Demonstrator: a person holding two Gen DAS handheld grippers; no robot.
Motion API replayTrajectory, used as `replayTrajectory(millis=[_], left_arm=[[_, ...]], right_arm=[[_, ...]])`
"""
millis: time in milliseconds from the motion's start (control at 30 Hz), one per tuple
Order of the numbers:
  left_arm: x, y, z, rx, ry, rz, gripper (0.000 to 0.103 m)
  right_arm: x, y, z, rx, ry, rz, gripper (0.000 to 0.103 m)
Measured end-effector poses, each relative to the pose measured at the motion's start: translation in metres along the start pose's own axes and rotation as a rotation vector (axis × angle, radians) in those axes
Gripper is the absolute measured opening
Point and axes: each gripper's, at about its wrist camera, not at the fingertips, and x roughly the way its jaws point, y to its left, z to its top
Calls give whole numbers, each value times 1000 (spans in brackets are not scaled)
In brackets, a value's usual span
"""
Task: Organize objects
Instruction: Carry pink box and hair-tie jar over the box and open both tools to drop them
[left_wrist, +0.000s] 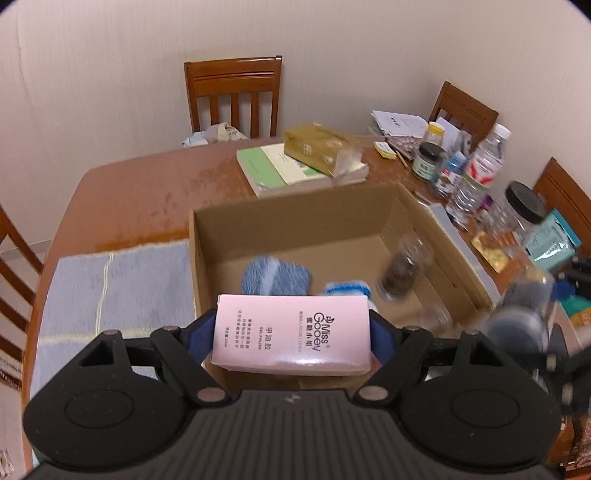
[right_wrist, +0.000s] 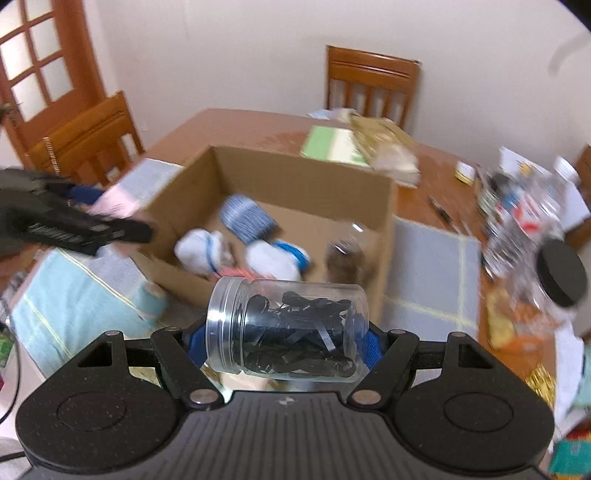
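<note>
My left gripper (left_wrist: 293, 334) is shut on a pink "Miss Gooey" carton (left_wrist: 293, 334), held over the near wall of an open cardboard box (left_wrist: 288, 208). In the box lie a blue striped cloth roll (left_wrist: 275, 275), white-and-blue rolled socks (right_wrist: 275, 260) and a clear jar with dark contents (left_wrist: 404, 269). My right gripper (right_wrist: 286, 332) is shut on a clear plastic jar of black bands (right_wrist: 286, 332), lying sideways, above the box's near edge (right_wrist: 386, 258). The left gripper (right_wrist: 92, 225) with the pink carton shows at the left of the right wrist view.
The box stands on a brown wooden table (left_wrist: 147, 188) with a light blue placemat (left_wrist: 110, 280). A green book (left_wrist: 280, 166) with a gold tissue pack (left_wrist: 321, 147) lies behind. Bottles and jars (left_wrist: 472, 170) crowd the right side. Wooden chairs (left_wrist: 232, 96) surround the table.
</note>
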Motion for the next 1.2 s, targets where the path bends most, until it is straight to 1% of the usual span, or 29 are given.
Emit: replayTrajectory(millis=[167, 267, 433, 533, 667, 700, 733, 767, 833, 1000, 1200], left_arm=[[28, 7, 31, 0, 9, 6, 82], [43, 10, 46, 7, 15, 9, 82], [68, 9, 70, 28, 46, 12, 82], [81, 6, 80, 50, 61, 13, 82], [97, 0, 91, 63, 74, 6, 82], [99, -3, 93, 63, 71, -5, 84], [103, -5, 95, 63, 69, -15, 87], [106, -8, 98, 64, 68, -27, 95], [111, -16, 101, 71, 57, -39, 97], [125, -33, 102, 114, 77, -32, 97], [125, -39, 97, 131, 78, -28, 97]], right_arm=[[20, 20, 26, -70, -18, 37, 80], [31, 26, 40, -82, -20, 57, 80], [51, 36, 58, -113, -1, 92, 80], [62, 41, 65, -124, 6, 109, 80], [73, 45, 74, -103, 8, 135, 81], [74, 45, 75, -96, 7, 146, 84], [74, 44, 75, -90, 2, 149, 94], [73, 43, 74, -85, -10, 146, 102], [70, 40, 72, -86, -34, 146, 103], [72, 27, 68, -66, -11, 115, 103], [66, 14, 60, -33, -13, 81, 103]])
